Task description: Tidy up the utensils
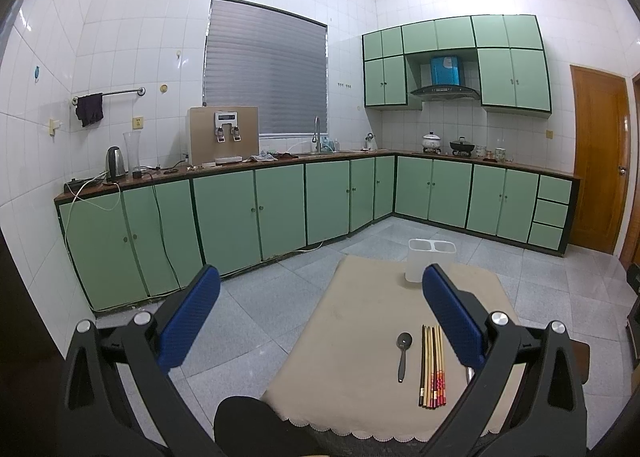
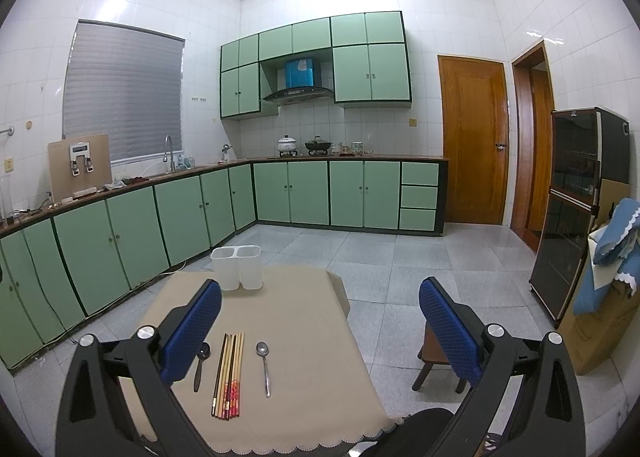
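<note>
Nothing is picked up yet: both sets of jaws are spread wide and empty, held above the near edge of the surface [image 2: 304, 297], which is covered by a beige cloth.

The left gripper [image 1: 320, 321] has the dark spoon [image 1: 403, 353] and the chopsticks [image 1: 432, 367] just inside its right jaw. The right gripper [image 2: 320, 321] has the same chopsticks [image 2: 229, 375] just inside its left jaw, the dark spoon [image 2: 201, 363] partly behind that jaw, and the steel spoon [image 2: 264, 367] between the jaws, left of centre.

All the utensils lie flat, side by side and close to parallel. Their long axes run away from the jaws toward the holder [image 2: 237, 267]. Both spoon bowls point away; the chopsticks' red patterned ends are nearest.

The white holder, with two compartments, stands upright at the far edge, well beyond the fingertips.

A sound first move, I judge, is to lower one gripper over one utensil with the jaws straddling its shaft crosswise, near mid-length so it hangs balanced. The chopsticks touch one another, so closing on the bundle risks scattering them.
</note>
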`<state>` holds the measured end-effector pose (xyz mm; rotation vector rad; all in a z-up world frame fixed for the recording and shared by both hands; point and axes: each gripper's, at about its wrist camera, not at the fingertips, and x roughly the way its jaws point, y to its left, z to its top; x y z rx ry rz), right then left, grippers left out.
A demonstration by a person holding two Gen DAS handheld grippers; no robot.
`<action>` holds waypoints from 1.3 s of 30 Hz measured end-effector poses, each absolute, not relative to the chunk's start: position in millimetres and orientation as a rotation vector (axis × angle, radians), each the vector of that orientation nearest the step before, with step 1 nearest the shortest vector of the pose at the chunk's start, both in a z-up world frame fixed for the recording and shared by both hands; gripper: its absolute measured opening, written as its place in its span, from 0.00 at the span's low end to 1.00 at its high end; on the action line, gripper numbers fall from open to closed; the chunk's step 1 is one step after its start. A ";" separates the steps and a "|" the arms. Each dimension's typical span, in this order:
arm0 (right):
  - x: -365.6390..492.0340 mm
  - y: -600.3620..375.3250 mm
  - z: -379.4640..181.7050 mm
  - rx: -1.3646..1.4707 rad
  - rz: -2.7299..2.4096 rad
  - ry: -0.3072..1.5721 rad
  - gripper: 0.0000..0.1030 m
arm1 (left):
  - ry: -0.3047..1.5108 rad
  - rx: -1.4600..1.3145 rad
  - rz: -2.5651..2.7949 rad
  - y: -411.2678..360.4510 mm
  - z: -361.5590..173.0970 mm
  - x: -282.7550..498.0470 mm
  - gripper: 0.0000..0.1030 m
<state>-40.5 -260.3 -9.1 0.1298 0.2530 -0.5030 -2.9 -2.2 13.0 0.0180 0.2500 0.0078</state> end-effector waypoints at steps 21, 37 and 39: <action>-41.1 -261.3 -7.3 0.129 -0.501 0.253 0.94 | 0.246 0.019 0.011 -1.9 12.1 -5.8 0.95; -41.6 -262.4 -8.8 0.131 -0.499 0.255 0.94 | 0.247 0.027 0.007 -3.2 10.4 -7.1 0.95; -42.0 -262.9 -9.0 0.131 -0.499 0.256 0.94 | 0.248 0.028 0.008 -3.3 9.5 -7.7 0.95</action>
